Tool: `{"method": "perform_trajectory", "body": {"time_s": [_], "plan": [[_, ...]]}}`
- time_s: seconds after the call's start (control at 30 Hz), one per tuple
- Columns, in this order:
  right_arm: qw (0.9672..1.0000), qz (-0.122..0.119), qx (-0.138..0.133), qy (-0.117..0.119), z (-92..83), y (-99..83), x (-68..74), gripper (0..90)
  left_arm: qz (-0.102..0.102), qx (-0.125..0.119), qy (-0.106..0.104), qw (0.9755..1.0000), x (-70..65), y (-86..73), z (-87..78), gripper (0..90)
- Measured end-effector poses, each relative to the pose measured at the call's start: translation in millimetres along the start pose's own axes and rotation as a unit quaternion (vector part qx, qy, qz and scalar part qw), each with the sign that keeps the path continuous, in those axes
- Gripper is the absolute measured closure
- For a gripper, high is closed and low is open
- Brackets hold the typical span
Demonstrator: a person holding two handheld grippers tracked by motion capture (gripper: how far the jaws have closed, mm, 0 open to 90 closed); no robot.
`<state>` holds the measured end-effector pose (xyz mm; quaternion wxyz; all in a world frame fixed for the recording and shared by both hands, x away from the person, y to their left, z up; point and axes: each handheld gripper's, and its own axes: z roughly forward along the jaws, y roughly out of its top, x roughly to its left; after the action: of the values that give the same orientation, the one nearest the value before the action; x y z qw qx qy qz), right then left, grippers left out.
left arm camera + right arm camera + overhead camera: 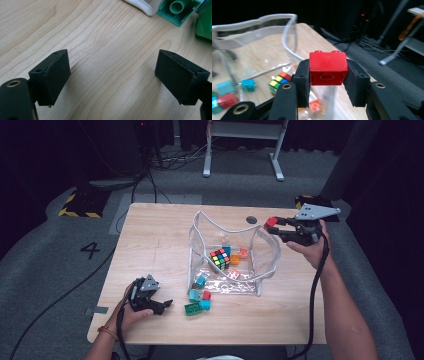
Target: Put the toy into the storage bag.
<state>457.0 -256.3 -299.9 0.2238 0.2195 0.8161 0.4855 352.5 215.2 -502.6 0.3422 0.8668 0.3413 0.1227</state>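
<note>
So the right tool [327, 82] is pinching a red brick [327, 68] between its pads, held up in the air just past the right rim of the clear bag [267, 252]. A puzzle cube [219, 258] sits inside the bag. The left tool [112, 77] rests low on the desk [150, 240], spread with nothing in it, near a green brick [191, 309].

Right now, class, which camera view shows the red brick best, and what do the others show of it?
The right gripper view: the red brick sits close up between the right gripper's pads, studs on top. The high view gives a small red spot at that gripper's tip beside the clear bag. The left gripper view looks at bare wood.
</note>
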Motion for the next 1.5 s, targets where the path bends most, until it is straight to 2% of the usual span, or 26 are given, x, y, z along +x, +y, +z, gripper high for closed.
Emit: {"method": "perform_trajectory", "body": {"time_s": [0.13, 0.2, 0.23, 0.27, 0.4, 0.47, 0.5, 0.6, 0.63, 0.67, 0.77, 0.83, 0.9, 0.93, 0.97, 1.07, 1.1, 1.17, 1.23, 1.3, 1.33, 1.43, 1.47, 1.5], "plan": [[0.9991, -0.018, 0.012, 0.037, 15.9, 8.9, 15.2, 59.3, 0.000, 0.000, 0.000, 1.0000, 0.0, 0.0, 0.0, 13.0], [0.9979, -0.037, 0.023, 0.049, 23.9, 12.1, 20.8, 59.3, -0.001, 0.000, -0.001, 1.0000, -0.1, 0.0, 0.0, 13.0], [0.9979, -0.037, 0.023, 0.049, 23.9, 12.1, 20.8, 59.3, -0.001, 0.000, -0.001, 1.0000, -0.1, 0.0, 0.0, 13.0], [0.9959, -0.052, 0.033, 0.066, 32.4, 15.8, 28.1, 59.3, -0.001, 0.000, -0.001, 1.0000, -0.1, -0.1, 0.0, 13.0], [0.9918, -0.070, 0.056, 0.091, 46.9, 22.4, 38.2, 59.3, 0.000, 0.000, 0.000, 1.0000, 0.0, 0.0, 0.0, 13.0], [0.9887, -0.081, 0.069, 0.105, 55.3, 26.3, 42.7, 59.3, 0.000, 0.000, 0.000, 1.0000, 0.0, 0.0, 0.0, 13.0], [0.9887, -0.081, 0.069, 0.105, 55.3, 26.3, 42.7, 59.3, 0.000, 0.000, 0.000, 1.0000, 0.0, 0.0, 0.0, 13.0], [0.9823, -0.099, 0.098, 0.126, 71.2, 30.2, 50.3, 59.3, 0.000, 0.000, 0.000, 1.0000, 0.0, 0.0, 0.0, 13.1], [0.9823, -0.099, 0.098, 0.126, 71.2, 30.2, 50.3, 59.3, 0.000, 0.000, 0.000, 1.0000, 0.0, 0.0, 0.0, 13.0], [0.9774, -0.111, 0.115, 0.139, 80.6, 31.4, 54.6, 59.3, 0.000, 0.000, 0.000, 1.0000, 0.0, 0.0, 0.0, 13.0], [0.9710, -0.126, 0.136, 0.150, 92.0, 32.3, 59.0, 59.3, 0.000, 0.000, 0.000, 1.0000, 0.0, 0.0, 0.0, 13.0], [0.9676, -0.133, 0.150, 0.153, 98.4, 32.8, 60.9, 59.2, 0.000, 0.000, 0.000, 1.0000, 0.0, 0.0, 0.0, 13.0], [0.9665, -0.135, 0.156, 0.153, 100.7, 33.0, 61.6, 59.2, 0.000, 0.000, 0.000, 1.0000, 0.0, 0.0, 0.0, 13.0], [0.9629, -0.139, 0.171, 0.155, 107.5, 32.6, 63.3, 59.2, 0.000, 0.000, 0.000, 1.0000, 0.0, 0.0, 0.0, 13.0], [0.9622, -0.140, 0.176, 0.153, 109.7, 32.4, 63.8, 59.3, 0.000, 0.000, 0.000, 1.0000, 0.0, 0.0, 0.0, 13.0], [0.9564, -0.149, 0.202, 0.149, 118.6, 29.8, 64.6, 59.2, 0.000, 0.000, 0.000, 1.0000, 0.0, 0.0, 0.0, 13.0], [0.9564, -0.149, 0.202, 0.149, 118.6, 29.8, 64.6, 59.2, 0.000, 0.000, 0.000, 1.0000, 0.0, 0.0, 0.0, 13.0], [0.9515, -0.151, 0.221, 0.151, 123.9, 26.3, 63.2, 59.2, 0.000, 0.000, 0.000, 1.0000, 0.0, 0.0, 0.0, 13.0], [0.9491, -0.154, 0.235, 0.143, 125.8, 23.9, 61.8, 59.2, 0.000, 0.000, 0.000, 1.0000, 0.0, 0.0, 0.0, 13.0], [0.9483, -0.152, 0.240, 0.142, 126.3, 22.6, 60.9, 59.2, 0.000, 0.000, 0.000, 1.0000, 0.0, 0.0, 0.0, 13.0], [0.9461, -0.153, 0.252, 0.134, 126.9, 19.5, 58.3, 59.2, 0.000, 0.000, 0.000, 1.0000, 0.0, 0.0, 0.0, 13.0], [0.9430, -0.156, 0.265, 0.126, 125.5, 15.6, 57.5, 59.2, 0.000, 0.000, 0.000, 1.0000, 0.0, 0.0, 0.0, 13.0], [0.9391, -0.171, 0.275, 0.114, 123.5, 14.3, 57.5, 59.2, 0.000, 0.000, 0.000, 1.0000, 0.0, 0.0, 0.0, 13.0], [0.9391, -0.171, 0.275, 0.114, 123.5, 14.3, 57.5, 59.2, 0.000, 0.000, 0.000, 1.0000, 0.0, 0.0, 0.0, 13.0]]}}
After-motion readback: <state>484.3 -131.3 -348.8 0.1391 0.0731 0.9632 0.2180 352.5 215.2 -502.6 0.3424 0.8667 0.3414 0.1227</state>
